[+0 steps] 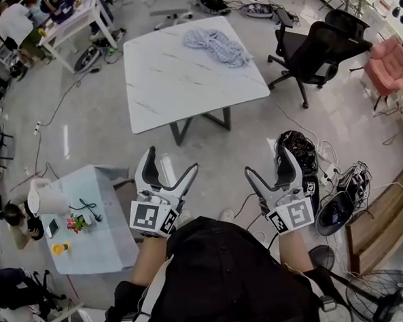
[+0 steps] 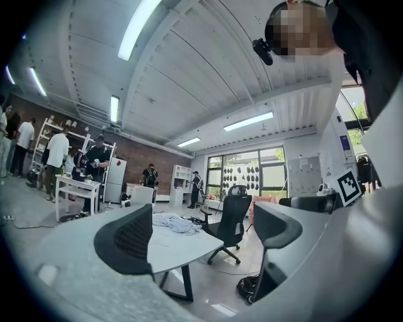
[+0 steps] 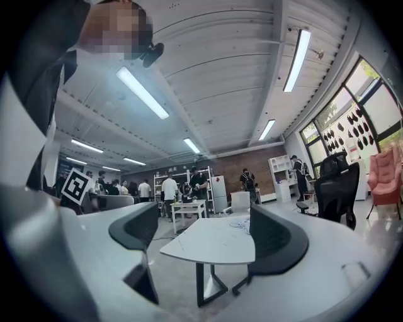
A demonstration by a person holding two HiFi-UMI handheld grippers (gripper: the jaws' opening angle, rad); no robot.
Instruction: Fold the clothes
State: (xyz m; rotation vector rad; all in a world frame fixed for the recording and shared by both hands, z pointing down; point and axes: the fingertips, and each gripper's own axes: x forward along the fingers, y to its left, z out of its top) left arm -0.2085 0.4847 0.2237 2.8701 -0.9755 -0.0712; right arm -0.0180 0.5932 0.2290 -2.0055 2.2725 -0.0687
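While the left tool [image 1: 171, 160] and the right tool [image 1: 265, 160] gape wide and empty, well short of the table [image 1: 176, 83], the crumpled clothes [image 1: 216, 46] lie near its far edge at one o'clock, so a hasty grab could bunch them further.

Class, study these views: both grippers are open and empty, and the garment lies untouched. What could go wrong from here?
1. The crumpled garment lies near the table's far edge, so a careless pull may drag it off.
2. Cables litter the floor on the person's right, and could trip them as they step forward.
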